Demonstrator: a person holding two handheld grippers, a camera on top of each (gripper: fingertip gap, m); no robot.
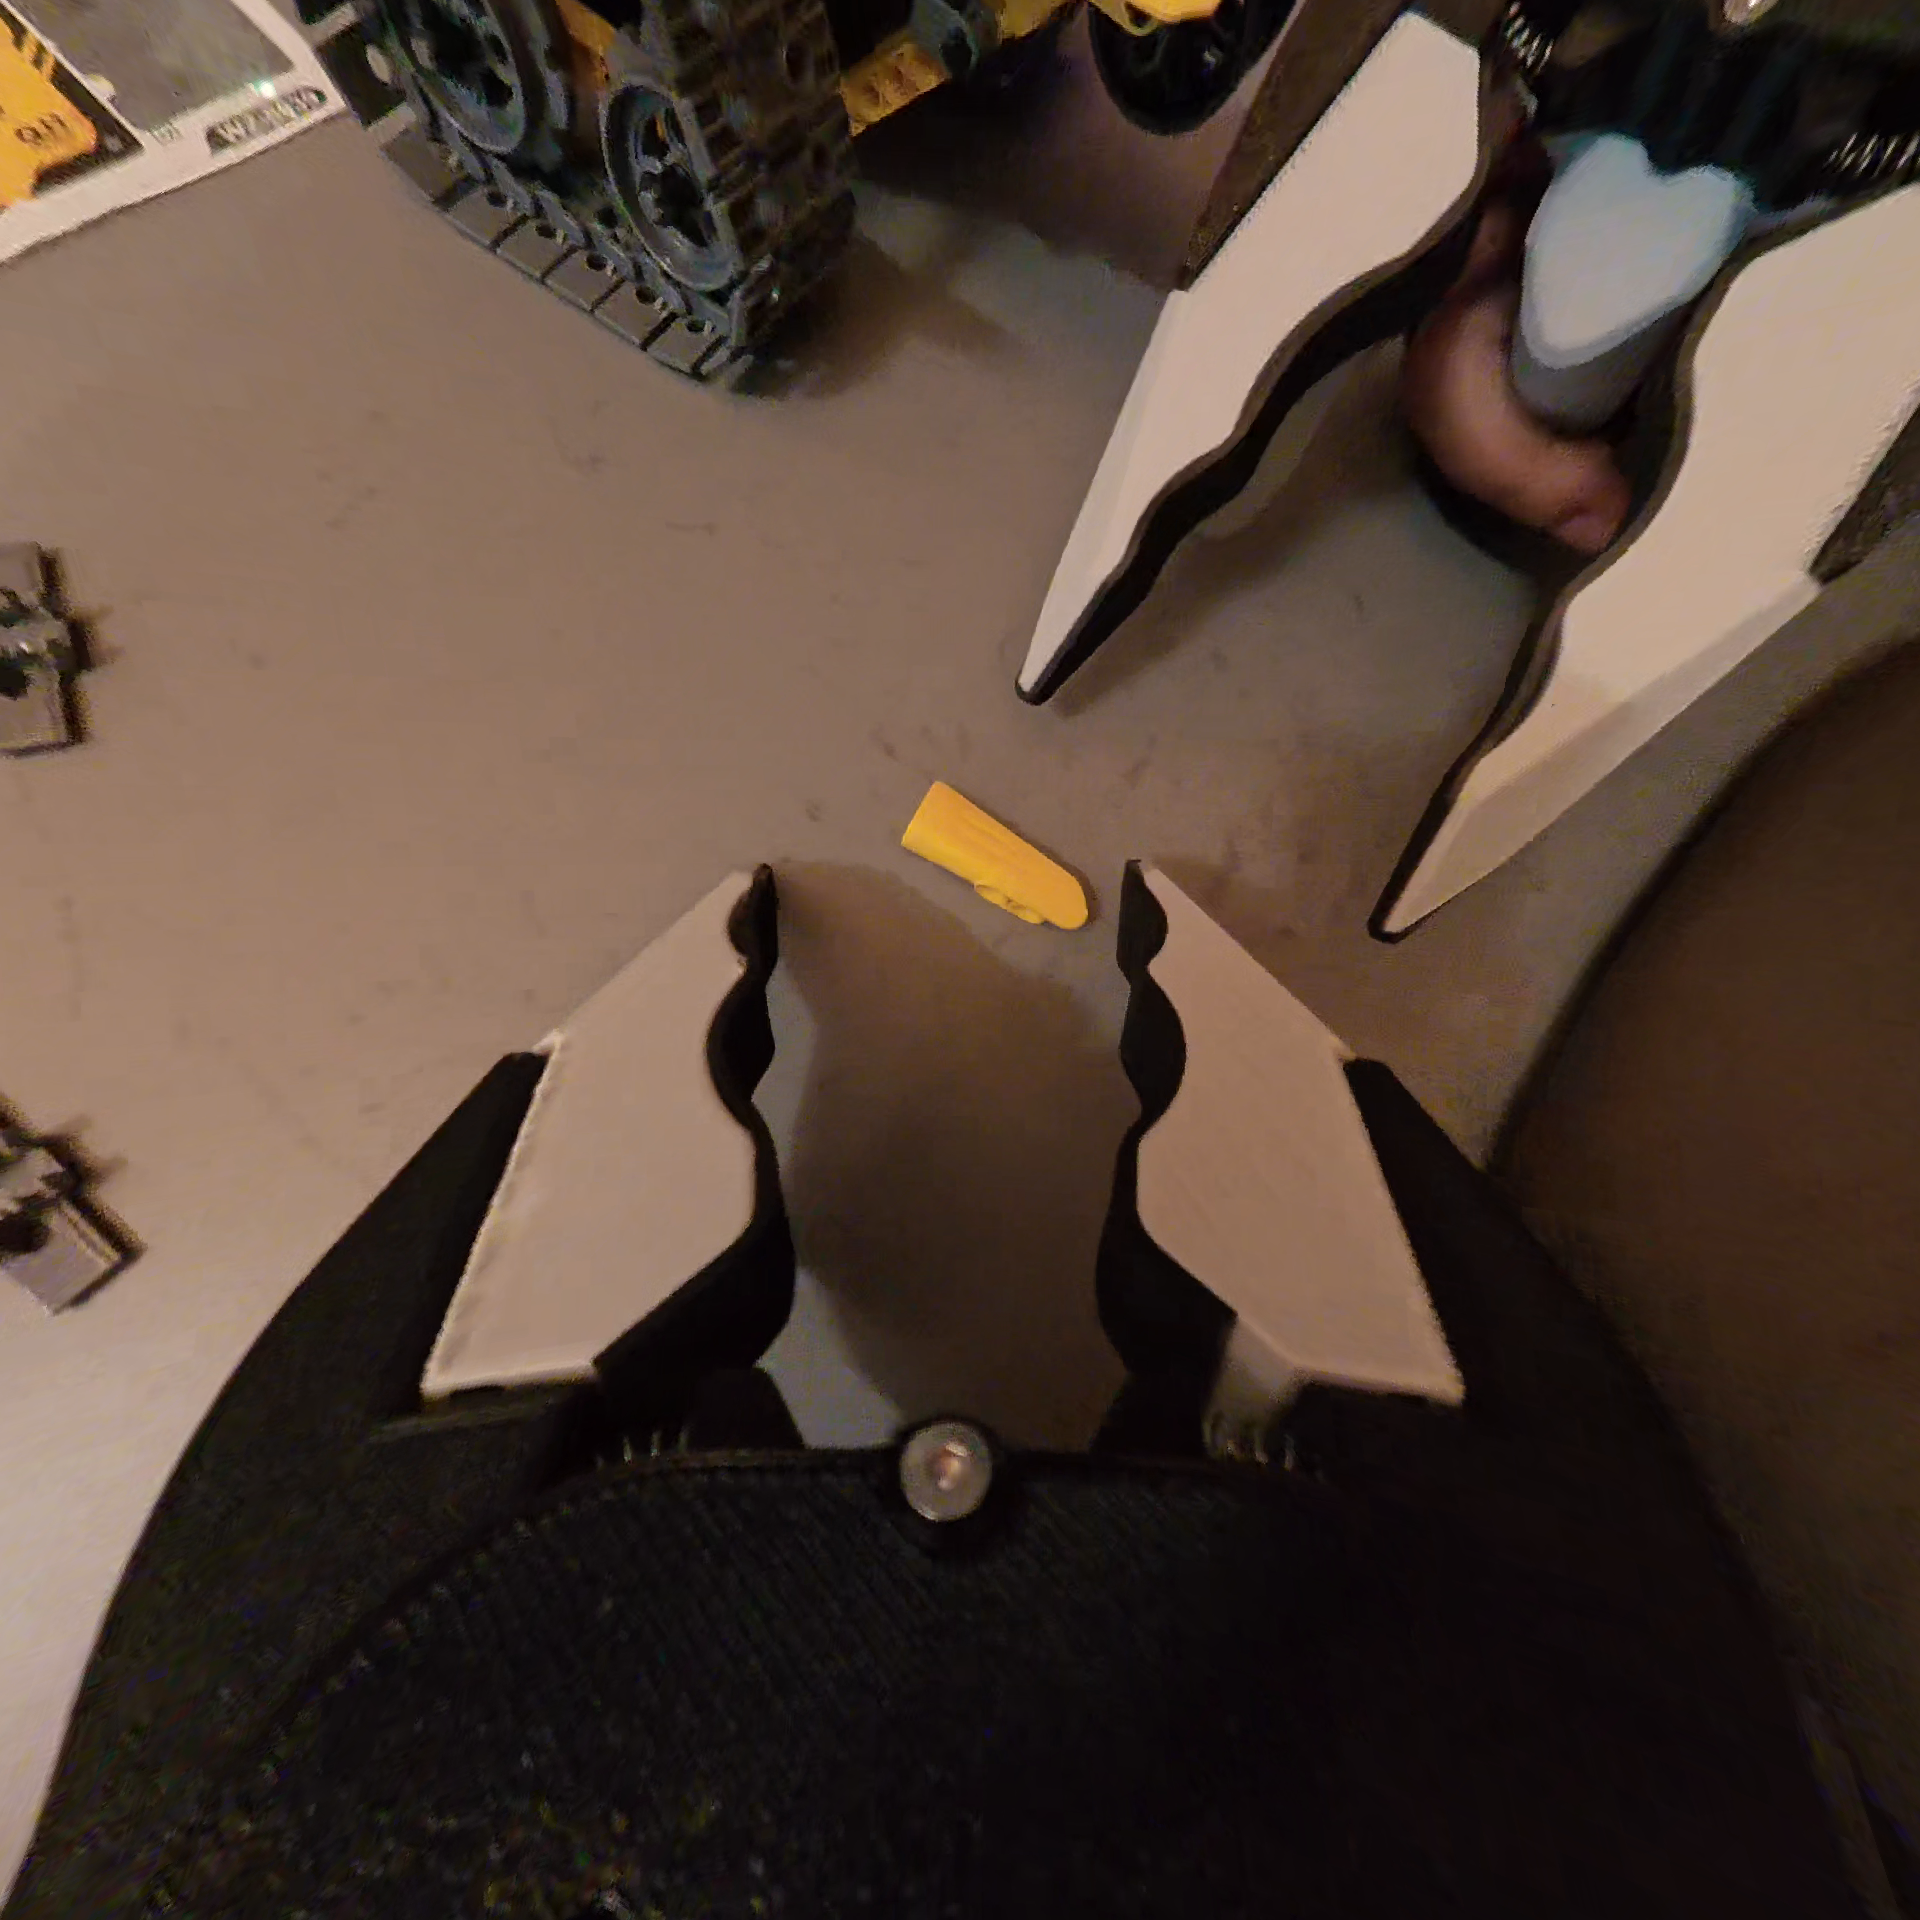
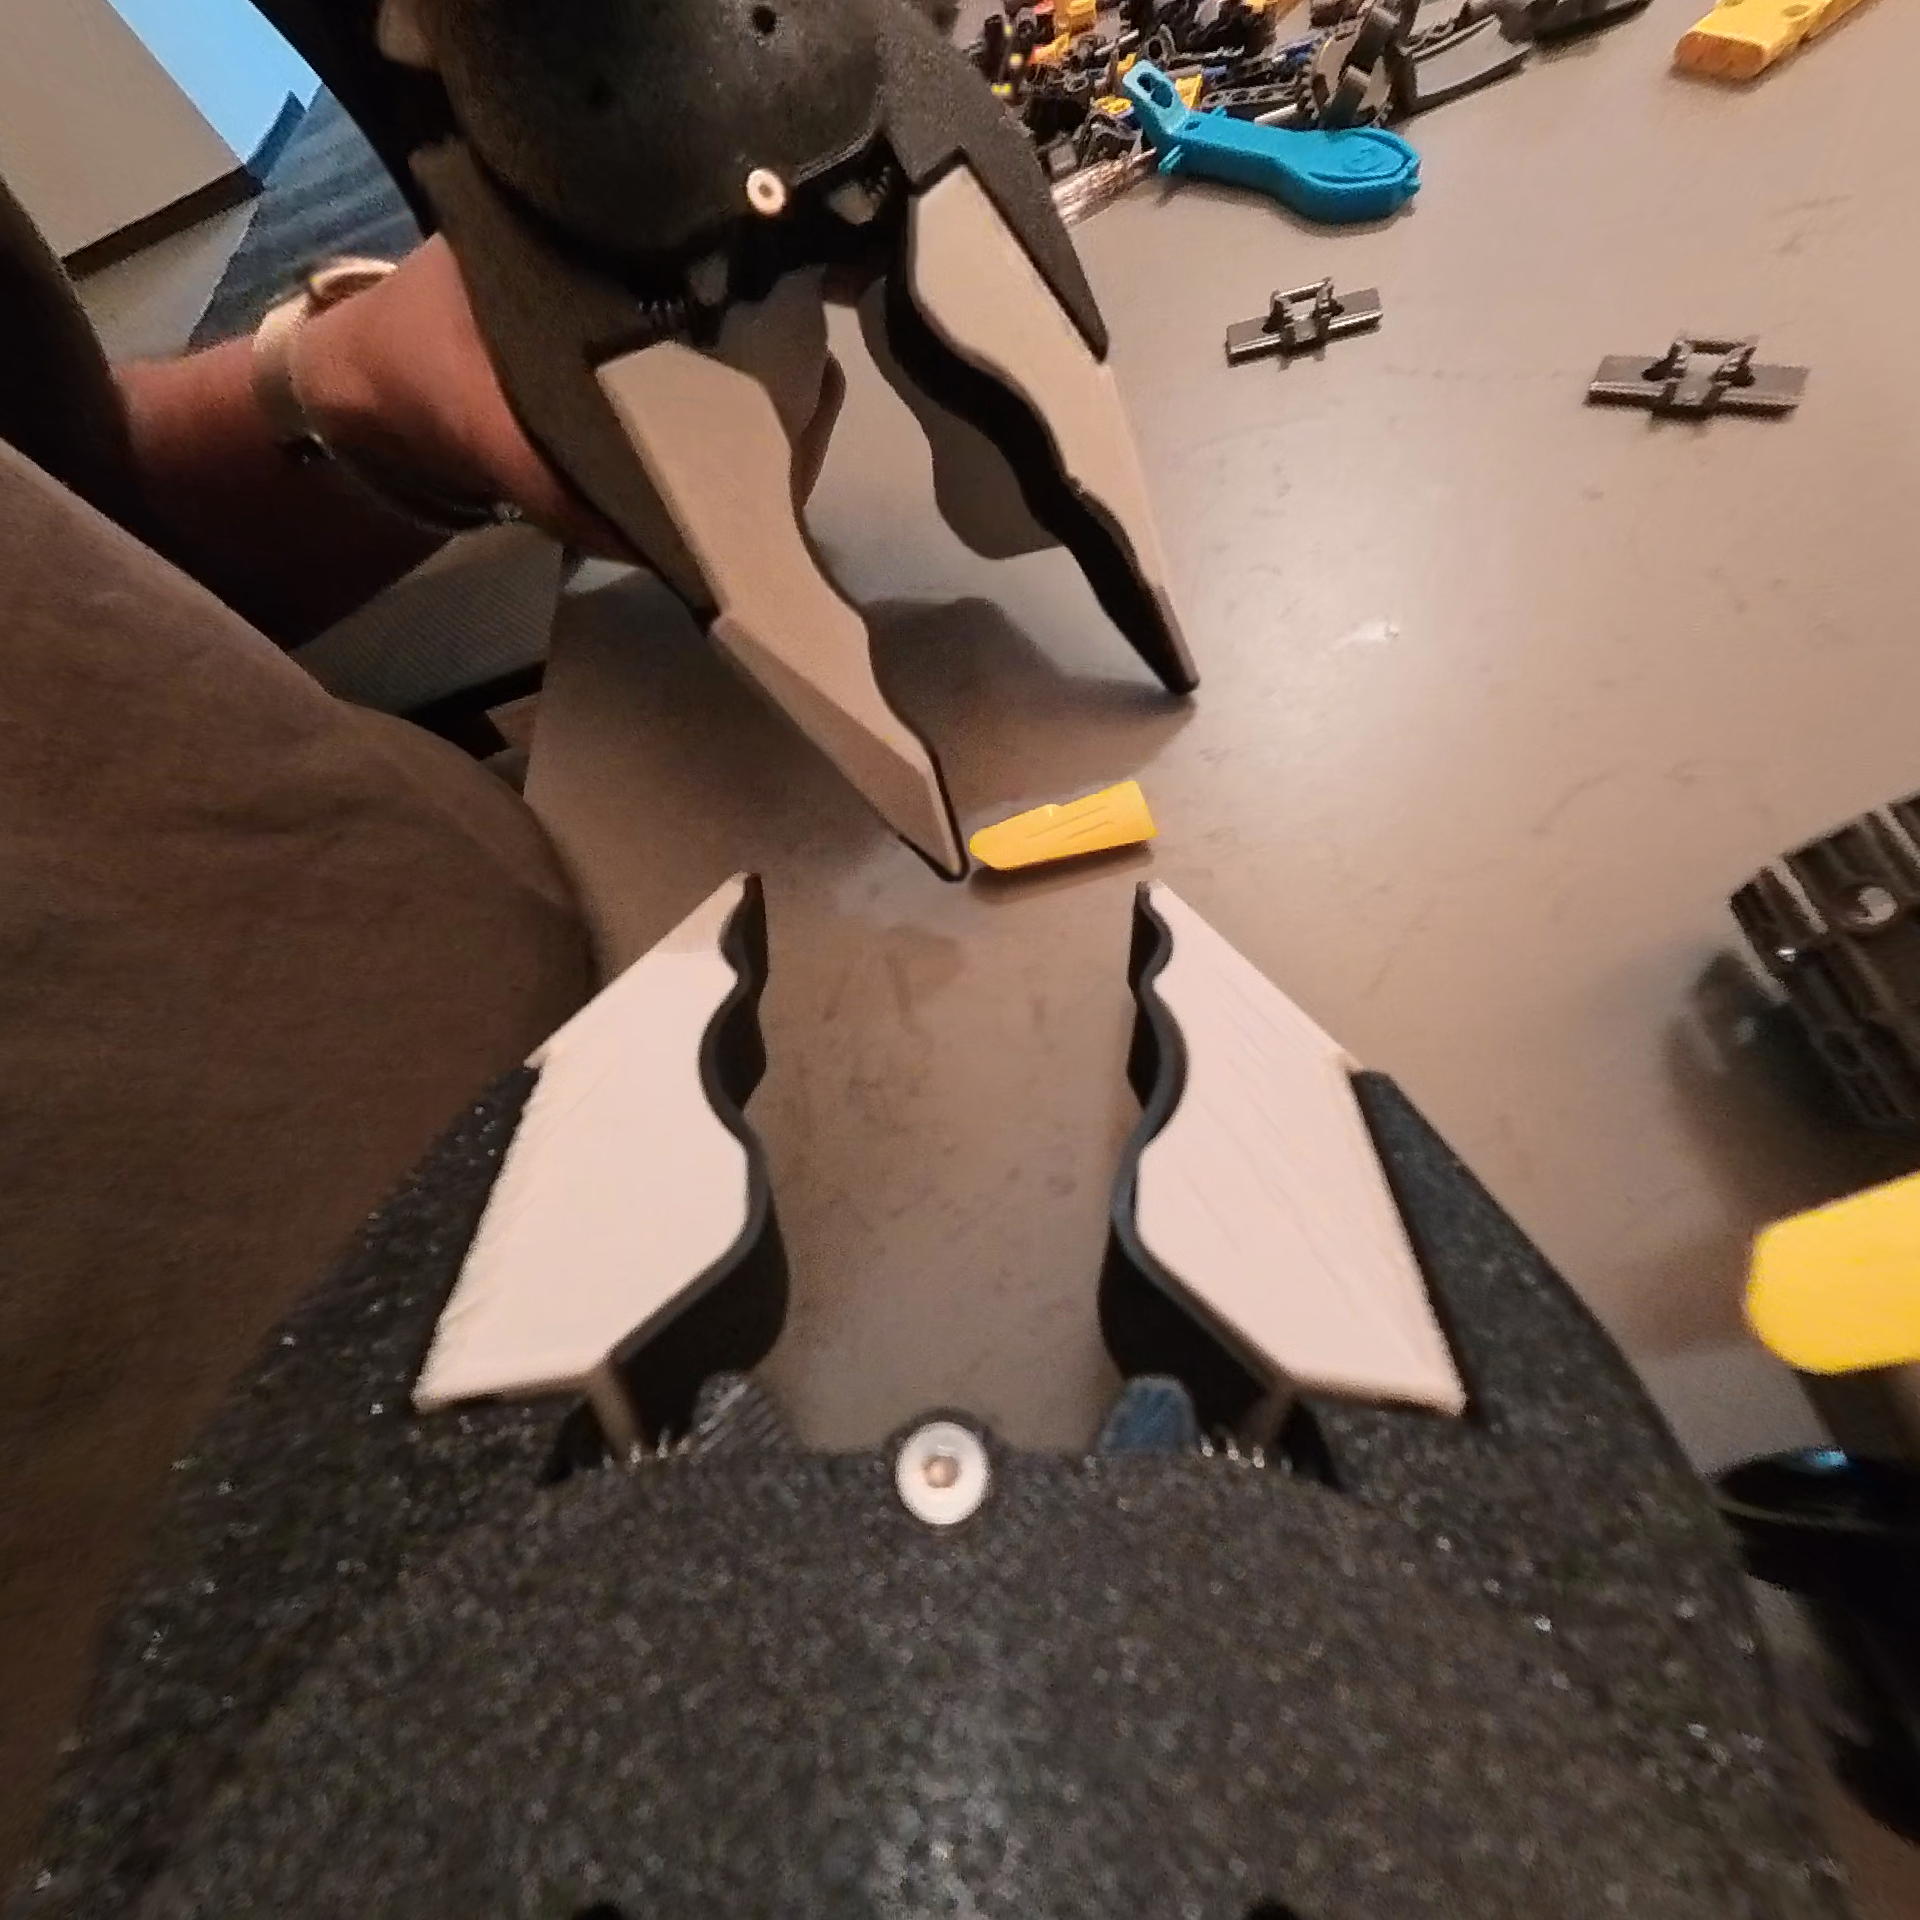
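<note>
Grey worktop (image 1: 416, 540) carries a yellow piece (image 1: 995, 857), ungrasped, lying just beyond the released left claw (image 1: 945, 883); right claw (image 2: 945, 894) likewise released, empty.

On my feeds I see a grey tabletop (image 1: 416, 520) carrying a tracked yellow-and-black toy vehicle (image 1: 644, 177) beside a printed sheet (image 1: 125, 114). Two dark grey track links (image 2: 1304, 322) lie apart from each other, with a blue plastic tool (image 2: 1278, 156) near a far heap of loose parts (image 2: 1195, 42).
</note>
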